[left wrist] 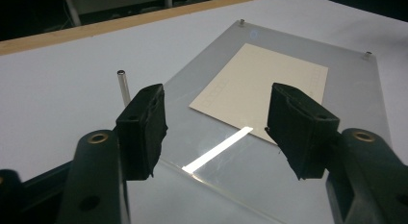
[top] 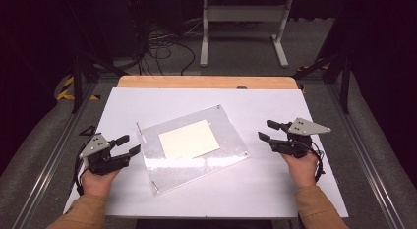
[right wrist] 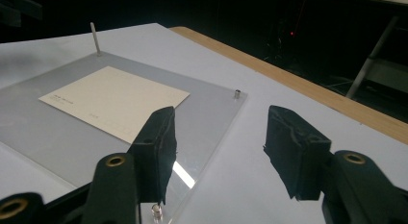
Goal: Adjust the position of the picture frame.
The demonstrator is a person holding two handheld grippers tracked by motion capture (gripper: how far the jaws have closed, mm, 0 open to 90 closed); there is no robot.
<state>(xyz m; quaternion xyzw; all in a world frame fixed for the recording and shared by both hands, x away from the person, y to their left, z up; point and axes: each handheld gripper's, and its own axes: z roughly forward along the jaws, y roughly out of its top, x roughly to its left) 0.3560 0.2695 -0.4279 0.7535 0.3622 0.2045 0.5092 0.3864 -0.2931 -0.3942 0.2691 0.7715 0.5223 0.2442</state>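
High view: clear acrylic plate (top: 196, 155) lies mid-table, a cream card (top: 189, 139) seemingly under it. Left gripper (top: 129, 145) and right gripper (top: 269, 130), both spread and holding nothing, flank its side edges over bare white table (top: 275, 189).

A clear plastic plate (top: 196, 157) lies flat in the middle of the white counter (top: 275, 189). It is turned a little, so its corners point at slanted angles. A cream card (top: 189, 139) lies flat at the middle of the plate. Small metal pegs (left wrist: 368, 55) stand at the plate's corners. One thin, tall pin (left wrist: 123, 84) stands straight up at one corner. A bright streak of light shines on the plate's shiny top.
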